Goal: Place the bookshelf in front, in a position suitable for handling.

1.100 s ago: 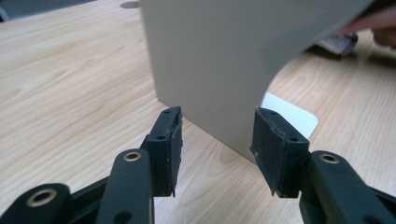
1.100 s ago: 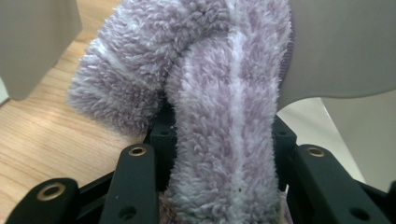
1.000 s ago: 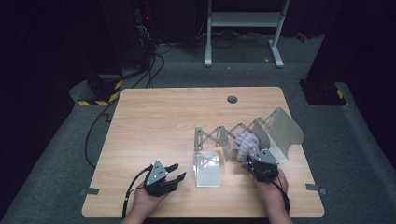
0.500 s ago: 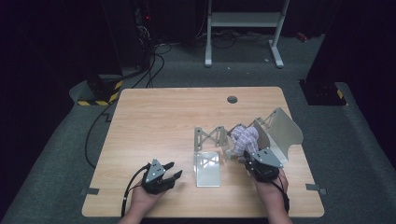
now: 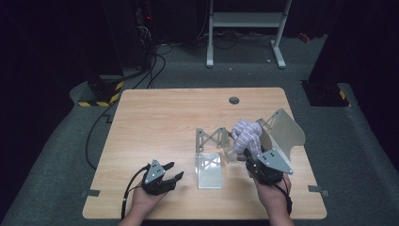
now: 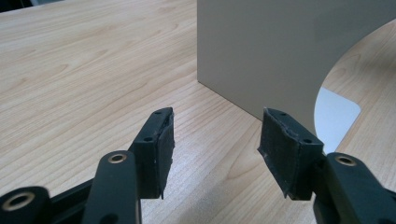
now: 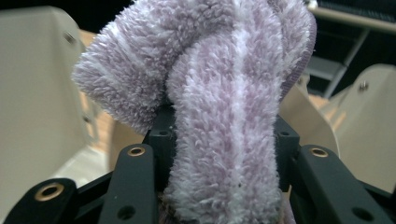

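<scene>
1. The right gripper [image 5: 245, 157] is clenched on a fluffy lilac-and-white striped cloth [image 5: 248, 133]; in the right gripper view the cloth [image 7: 224, 116] bulges up between the two black jaws and droops over to both sides.
2. The cloth hangs above the table, over the gap between the two beige end plates of a folding rack [image 5: 214, 139], whose scissor links stretch across that gap.
3. The rack's left plate [image 5: 209, 169] lies just left of the right gripper, its flat foot reaching toward the table's near edge; the rack's right plate [image 5: 286, 133] stands tilted just behind and to the right of the gripper.
4. The left gripper [image 5: 170, 175] rests low on the table, left of the rack's left plate; its jaws have just been opening and stand apart with nothing between them. In the left gripper view the plate's upright edge [image 6: 280, 56] stands close ahead of the pads [image 6: 161, 149].
5. The wooden table [image 5: 164, 122] left of and behind the rack is bare board out to its far edge, apart from a small round cable port [image 5: 234, 100] well behind the rack.
</scene>
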`<state>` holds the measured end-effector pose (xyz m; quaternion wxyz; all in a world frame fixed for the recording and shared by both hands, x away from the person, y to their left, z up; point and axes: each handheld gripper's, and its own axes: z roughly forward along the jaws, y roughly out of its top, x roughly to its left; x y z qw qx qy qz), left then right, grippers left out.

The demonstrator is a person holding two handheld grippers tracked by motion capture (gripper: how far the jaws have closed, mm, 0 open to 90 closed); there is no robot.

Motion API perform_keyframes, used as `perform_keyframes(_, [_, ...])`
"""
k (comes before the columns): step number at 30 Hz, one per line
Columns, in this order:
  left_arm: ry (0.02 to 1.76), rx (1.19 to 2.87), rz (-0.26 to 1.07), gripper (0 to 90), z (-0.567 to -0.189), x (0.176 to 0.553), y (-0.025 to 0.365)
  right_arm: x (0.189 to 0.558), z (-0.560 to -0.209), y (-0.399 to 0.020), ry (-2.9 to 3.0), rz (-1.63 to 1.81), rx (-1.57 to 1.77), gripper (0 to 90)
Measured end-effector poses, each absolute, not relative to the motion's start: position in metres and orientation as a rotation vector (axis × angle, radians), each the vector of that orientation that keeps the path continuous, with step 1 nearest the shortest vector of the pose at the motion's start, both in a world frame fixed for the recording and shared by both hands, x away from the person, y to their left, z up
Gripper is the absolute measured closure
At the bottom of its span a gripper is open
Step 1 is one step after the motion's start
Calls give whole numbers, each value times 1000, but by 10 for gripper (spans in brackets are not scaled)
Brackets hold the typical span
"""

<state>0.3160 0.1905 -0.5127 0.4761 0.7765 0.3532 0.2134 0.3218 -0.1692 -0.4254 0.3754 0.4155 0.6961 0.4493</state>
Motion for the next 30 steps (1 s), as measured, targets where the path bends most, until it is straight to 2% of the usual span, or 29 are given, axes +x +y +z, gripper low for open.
perform_keyframes(3, [873,1890,531,452,-513,316,192,314,-415,-164,1774,1196,1031,570])
perform_keyframes(5, [874,1888,573,492,-514,315,193,309,-410,-159,1767,1218,1000,569])
perform_keyframes(13, [868,1926,590,476,-518,315,189,292,-396,-133,1803,1324,896,569])
perform_keyframes(18, [868,1915,595,474,-518,315,190,291,-410,-109,1900,1278,831,571])
perform_keyframes(19, [873,1911,592,474,-518,315,190,298,-425,-101,1952,1230,846,571])
perform_keyframes(25, [863,1929,586,474,-518,314,188,318,-458,-99,2025,1112,921,572])
perform_keyframes(30, [857,1929,586,474,-518,314,187,324,-465,-107,2014,1068,957,573])
